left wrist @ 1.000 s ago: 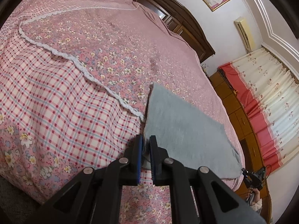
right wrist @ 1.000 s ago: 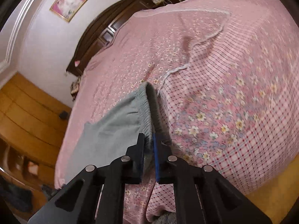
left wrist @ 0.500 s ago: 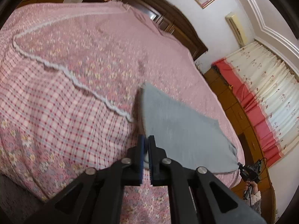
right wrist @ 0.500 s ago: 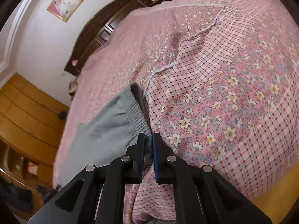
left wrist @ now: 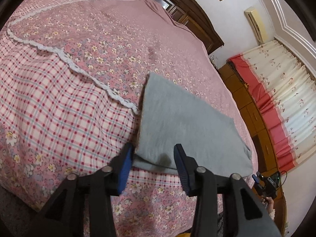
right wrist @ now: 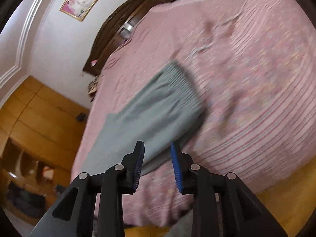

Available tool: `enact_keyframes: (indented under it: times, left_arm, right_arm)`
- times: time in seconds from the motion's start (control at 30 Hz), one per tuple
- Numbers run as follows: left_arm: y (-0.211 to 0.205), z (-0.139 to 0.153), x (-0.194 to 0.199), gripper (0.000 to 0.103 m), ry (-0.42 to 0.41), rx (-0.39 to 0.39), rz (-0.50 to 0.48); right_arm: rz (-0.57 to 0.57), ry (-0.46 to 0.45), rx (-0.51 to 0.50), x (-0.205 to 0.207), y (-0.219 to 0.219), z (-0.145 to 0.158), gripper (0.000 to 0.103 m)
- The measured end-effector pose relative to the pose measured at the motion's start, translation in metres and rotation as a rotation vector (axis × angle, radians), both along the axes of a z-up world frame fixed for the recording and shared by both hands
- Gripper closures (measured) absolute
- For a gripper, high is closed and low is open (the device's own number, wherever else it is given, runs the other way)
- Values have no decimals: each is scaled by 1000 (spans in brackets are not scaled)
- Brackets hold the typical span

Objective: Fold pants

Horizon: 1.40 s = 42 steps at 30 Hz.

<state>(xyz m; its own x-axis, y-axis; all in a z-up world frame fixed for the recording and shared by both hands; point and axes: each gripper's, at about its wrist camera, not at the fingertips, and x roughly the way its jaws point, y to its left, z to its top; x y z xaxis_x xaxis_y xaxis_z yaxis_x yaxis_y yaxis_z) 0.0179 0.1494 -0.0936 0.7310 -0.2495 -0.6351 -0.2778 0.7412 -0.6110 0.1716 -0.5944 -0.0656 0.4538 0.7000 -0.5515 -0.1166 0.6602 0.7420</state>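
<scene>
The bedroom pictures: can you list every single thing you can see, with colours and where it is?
pants: one, grey, folded flat on the bed's near edge
bedspread: one, pink with flowers and checks, covering the bed
headboard: one, dark wood, far end
framed picture: one, pink, on the wall
curtain: one, cream and red, right side
left gripper: black, blue fingers opening around the pants' edge
right gripper: black, blue fingers, opening

Both grippers alike — black angular frames, silver rivets, fingers (left wrist: 124, 169) lined with ribbed blue pads.
</scene>
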Motion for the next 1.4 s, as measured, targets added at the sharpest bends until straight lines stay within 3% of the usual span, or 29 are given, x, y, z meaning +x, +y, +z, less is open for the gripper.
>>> enact_keyframes:
  times: [0.07, 0.3, 0.4, 0.63, 0.77, 1.13, 1.4]
  left_arm:
    - [2, 4, 1, 92, -3, 16, 8]
    - [7, 17, -1, 92, -68, 22, 21]
    - [15, 14, -4, 92, -75, 2, 31]
    - [24, 10, -4, 92, -71, -6, 29]
    - [23, 4, -3, 92, -61, -13, 32]
    - [25, -1, -7, 92, -59, -17, 39]
    - [21, -1, -9, 92, -47, -8, 35]
  right_arm:
    - [18, 11, -3, 6, 11, -6, 73]
    - [-54, 29, 20, 21, 1, -14, 73]
    - [-99, 35, -3, 19, -15, -18, 73]
    - [-177, 53, 50, 8, -48, -27, 69]
    - [-168, 65, 136, 11, -53, -40, 68]
    - [-190, 19, 123, 12, -64, -27, 65]
    - [-110, 48, 133, 26, -37, -30, 65]
